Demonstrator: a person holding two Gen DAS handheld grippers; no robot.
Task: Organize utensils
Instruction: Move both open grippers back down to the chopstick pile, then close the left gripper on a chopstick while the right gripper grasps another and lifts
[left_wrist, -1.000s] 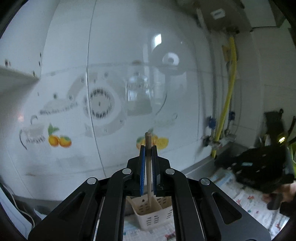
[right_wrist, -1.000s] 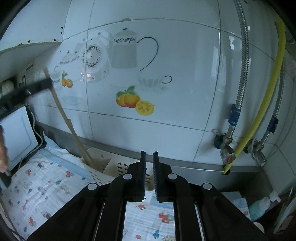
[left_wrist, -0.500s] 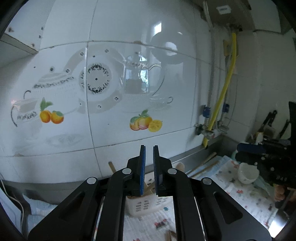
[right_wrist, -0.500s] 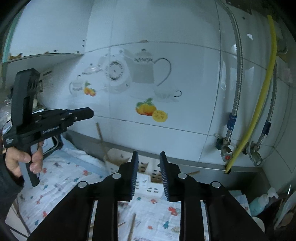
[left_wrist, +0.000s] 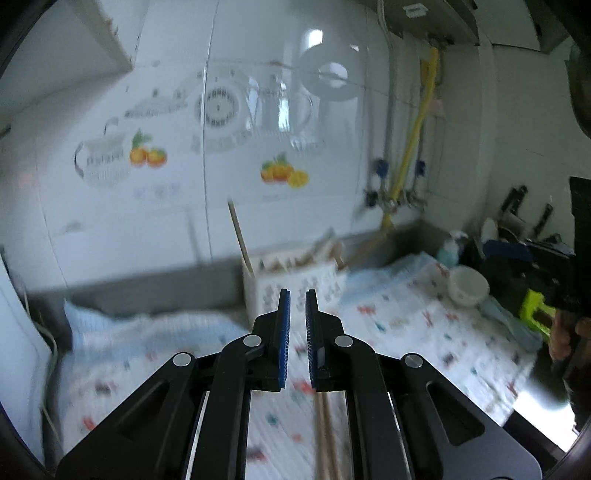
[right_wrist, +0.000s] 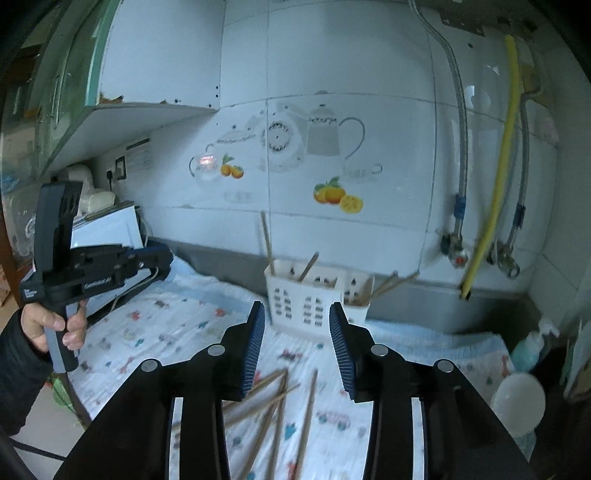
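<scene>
The right gripper has its jaws partly apart with nothing between them, and they have just been opening. It hangs over a loose pile of chopsticks on the printed cloth. The white holder stands at 12 o'clock from the jaws, close to the tiled wall, and some sticks already stand or lean in it. The left gripper has its jaws almost shut, with only a thin gap, and it holds nothing. In its view the holder is at 12 o'clock, and two chopsticks lie on the cloth at 6 o'clock, partly hidden under the right-hand finger. What could go wrong? The sticks in the pile cross over each other, so a grab could catch two at once, or pinch one near its end so it tips and slips out. The cloth is soft, so the jaws could catch it too. The holder looks light, so a hard poke with a stick might knock it over. The left jaws are too narrow to take a stick until they open. A second ago the left gripper was holding one stick up over the holder. Now that stick stands in the holder's left part and the jaws are empty. The right jaws were nearly shut then, and only the holder showed, not the pile.
</scene>
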